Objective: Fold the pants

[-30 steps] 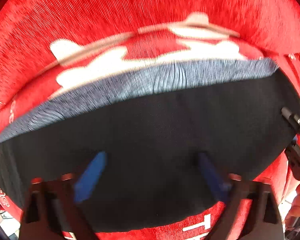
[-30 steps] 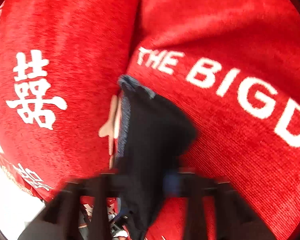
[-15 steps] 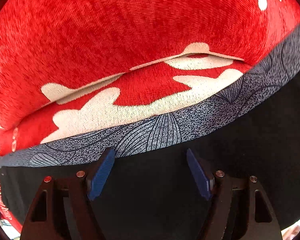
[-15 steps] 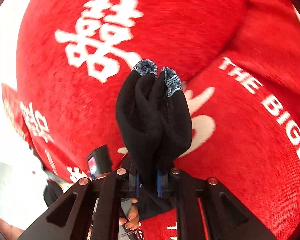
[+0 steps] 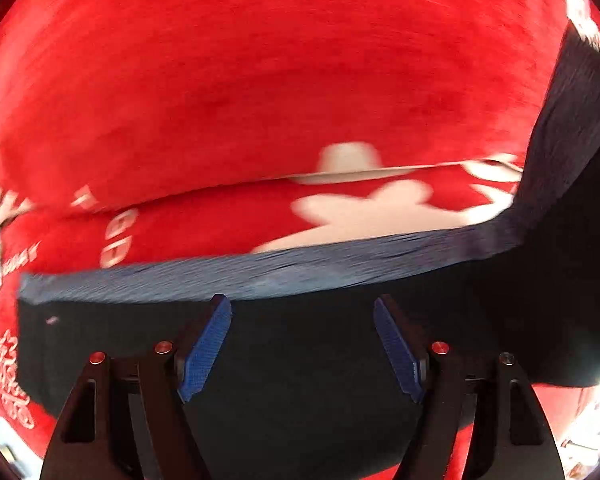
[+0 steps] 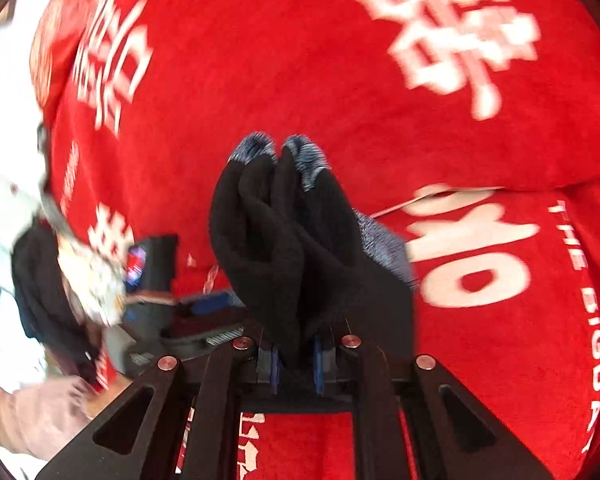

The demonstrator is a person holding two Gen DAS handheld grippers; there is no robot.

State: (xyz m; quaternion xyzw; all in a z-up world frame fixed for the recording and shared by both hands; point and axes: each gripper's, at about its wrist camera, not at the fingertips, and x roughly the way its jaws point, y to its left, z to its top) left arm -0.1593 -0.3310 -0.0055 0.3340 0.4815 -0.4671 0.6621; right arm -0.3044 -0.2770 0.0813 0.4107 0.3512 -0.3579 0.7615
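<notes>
Pinching a bunched fold of the black pants (image 6: 284,240), the right gripper (image 6: 296,364) has its blue pads nearly together on the cloth, which stands up from them with its grey patterned hem on top. The left gripper (image 5: 302,344) hangs wide apart over flat black fabric (image 5: 300,360), apparently clear of it, though blur hides contact. Beneath lies the red blanket (image 5: 260,80) with white lettering.
</notes>
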